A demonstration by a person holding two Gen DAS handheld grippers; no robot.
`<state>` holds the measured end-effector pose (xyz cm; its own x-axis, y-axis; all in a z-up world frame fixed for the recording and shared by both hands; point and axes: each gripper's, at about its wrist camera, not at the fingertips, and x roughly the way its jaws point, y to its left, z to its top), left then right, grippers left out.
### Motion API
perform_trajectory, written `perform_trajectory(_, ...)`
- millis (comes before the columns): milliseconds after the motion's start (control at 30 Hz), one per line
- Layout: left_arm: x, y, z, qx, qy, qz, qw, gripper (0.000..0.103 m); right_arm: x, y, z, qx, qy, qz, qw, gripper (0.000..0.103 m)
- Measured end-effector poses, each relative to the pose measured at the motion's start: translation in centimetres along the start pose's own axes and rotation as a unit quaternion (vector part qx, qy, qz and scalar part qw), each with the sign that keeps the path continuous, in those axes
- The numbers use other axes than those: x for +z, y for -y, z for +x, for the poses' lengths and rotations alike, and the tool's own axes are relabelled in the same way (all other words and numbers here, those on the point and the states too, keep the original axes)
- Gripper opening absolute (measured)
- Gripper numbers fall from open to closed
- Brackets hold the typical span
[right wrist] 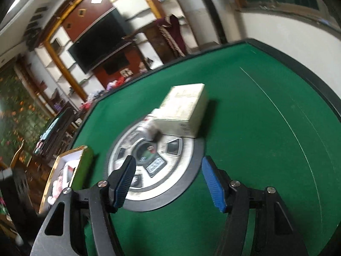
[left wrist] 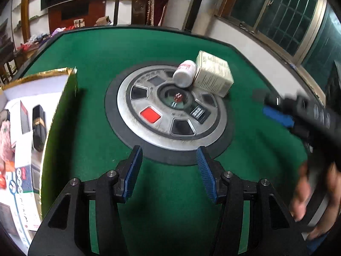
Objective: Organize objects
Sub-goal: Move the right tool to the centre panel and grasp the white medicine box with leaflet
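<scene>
— Well, where are the tongs?
— Left tongs [left wrist: 169, 171] and right tongs [right wrist: 168, 184] both gape, empty, over the desk [left wrist: 96, 64]; bottle [left wrist: 183, 73] touches carton [left wrist: 213, 73] at the centre dial [left wrist: 170, 106]; box [left wrist: 59, 128] stands left.

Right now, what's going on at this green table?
A person holds tongs in each hand above a green felt mahjong table, tidying loose items. Both the left tongs and right tongs are open and empty. A white pill bottle lies against a cream carton by the table's central dice console. At the left edge, an open green box already holds several items.
</scene>
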<state>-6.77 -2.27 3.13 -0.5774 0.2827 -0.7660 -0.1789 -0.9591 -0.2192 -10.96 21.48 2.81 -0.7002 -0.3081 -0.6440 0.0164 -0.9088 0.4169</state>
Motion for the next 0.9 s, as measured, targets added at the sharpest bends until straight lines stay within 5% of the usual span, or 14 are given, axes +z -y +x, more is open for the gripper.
perform_trajectory(200, -0.2, -0.1, -1.7, 0.062, 0.048, 0.048, 0.9957, 0.053, 4.3, -0.3, 3.5, -0.022, -0.013, 0.027, 0.999, 0.071)
perform_trajectory(600, 0.2, -2.1, -1.4, 0.042, 0.03, 0.018, 0.9985, 0.053, 9.4, -3.1, 13.1, -0.147, -0.085, 0.007, 0.985, 0.075)
perform_trajectory(900, 0.1, -2.0, -1.3, 0.042, 0.03, 0.019, 0.9985, 0.053, 8.9, -4.0, 12.3, -0.169, -0.077, -0.06, 0.981, 0.077)
